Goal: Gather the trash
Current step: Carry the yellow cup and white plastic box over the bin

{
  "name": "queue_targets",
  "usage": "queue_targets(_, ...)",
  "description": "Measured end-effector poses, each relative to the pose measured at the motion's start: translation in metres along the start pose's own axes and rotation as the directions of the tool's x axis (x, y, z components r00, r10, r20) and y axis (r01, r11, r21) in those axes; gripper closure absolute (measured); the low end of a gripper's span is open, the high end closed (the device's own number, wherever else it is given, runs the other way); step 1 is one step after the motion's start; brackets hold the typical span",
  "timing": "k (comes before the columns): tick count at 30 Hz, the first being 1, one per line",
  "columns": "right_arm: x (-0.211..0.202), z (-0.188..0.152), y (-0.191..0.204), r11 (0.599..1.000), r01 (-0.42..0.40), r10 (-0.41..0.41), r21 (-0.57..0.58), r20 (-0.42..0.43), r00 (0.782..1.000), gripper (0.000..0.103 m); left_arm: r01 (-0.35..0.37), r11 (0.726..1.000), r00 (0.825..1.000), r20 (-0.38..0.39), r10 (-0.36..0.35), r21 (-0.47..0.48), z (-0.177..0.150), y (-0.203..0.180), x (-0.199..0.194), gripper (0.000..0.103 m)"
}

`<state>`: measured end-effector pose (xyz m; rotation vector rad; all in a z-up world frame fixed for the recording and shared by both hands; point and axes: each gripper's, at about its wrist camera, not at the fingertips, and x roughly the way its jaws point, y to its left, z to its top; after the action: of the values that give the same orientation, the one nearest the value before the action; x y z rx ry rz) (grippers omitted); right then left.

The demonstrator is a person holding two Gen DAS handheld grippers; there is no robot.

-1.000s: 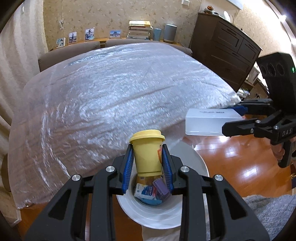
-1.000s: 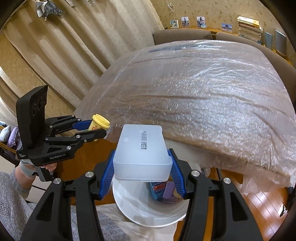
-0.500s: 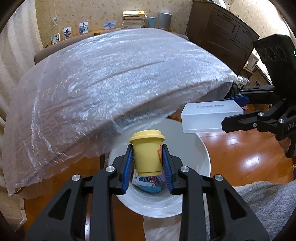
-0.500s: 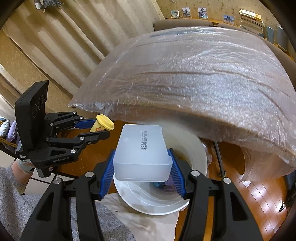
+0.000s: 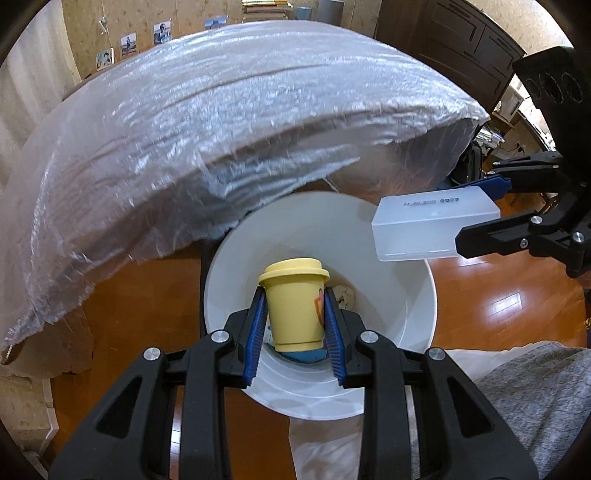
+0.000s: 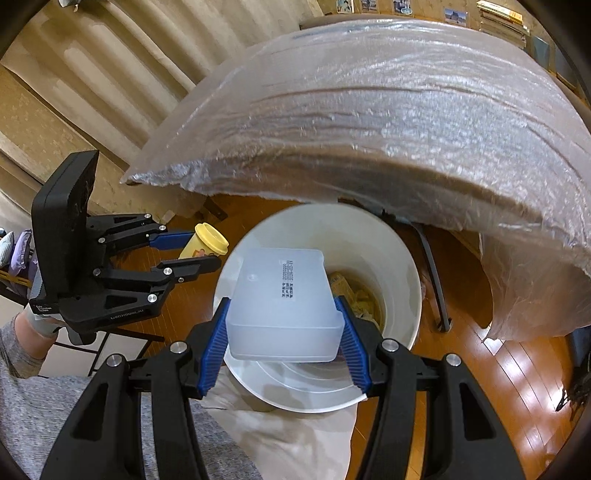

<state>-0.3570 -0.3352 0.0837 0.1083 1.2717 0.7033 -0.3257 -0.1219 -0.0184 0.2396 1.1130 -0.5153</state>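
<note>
Cup (image 5: 293, 310): matt yellow plastic. Box (image 6: 282, 291): frosted, translucent plastic; bin (image 5: 413, 295): smooth white plastic. Floor (image 5: 491, 310): glossy wood; table cover (image 5: 221, 122): crinkled, shiny film.

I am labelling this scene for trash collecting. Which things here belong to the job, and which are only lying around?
Belong to the job:
- yellow cup, held in the left gripper
- clear plastic box, held in the right gripper
- white bin, with trash inside

Only lying around:
- plastic-covered table
- books
- photos
- dark cabinet

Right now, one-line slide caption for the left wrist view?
Left gripper holds a yellow lidded cup over the white bin.
</note>
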Motion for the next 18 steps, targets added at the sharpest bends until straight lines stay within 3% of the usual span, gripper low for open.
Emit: queue_targets(18, 0.047, -0.007, -0.001, 0.998, 0.058, -0.059, -0.011, -0.081, 0.995, 0.048, -0.039, 0.999, 0.993, -0.107, 0.040, 0.013, -0.013, -0.004, 0.054, 0.071)
